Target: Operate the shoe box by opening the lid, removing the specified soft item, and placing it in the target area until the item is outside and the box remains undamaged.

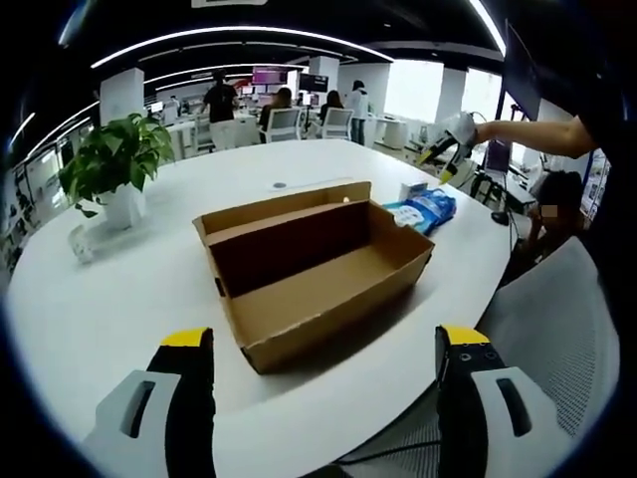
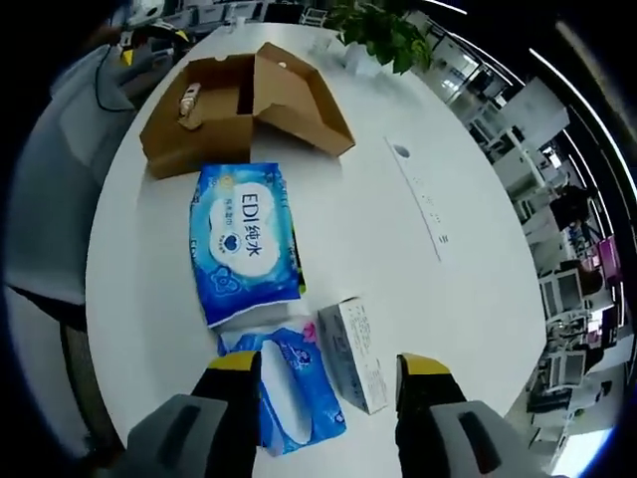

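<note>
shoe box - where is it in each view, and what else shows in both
Left gripper view: the open shoe box sits in the middle, lid folded back toward the far side.
Right gripper view: it lies at upper left, beyond the blue tissue pack.
Shared landmark: the potted plant.

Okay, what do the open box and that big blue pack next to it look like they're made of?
The box looks like plain brown corrugated cardboard: matte, creased flaps, no print showing. The big blue pack looks like soft glossy plastic film: it wrinkles, catches highlights and carries printed lettering. What is inside the pack cannot be seen.
</note>
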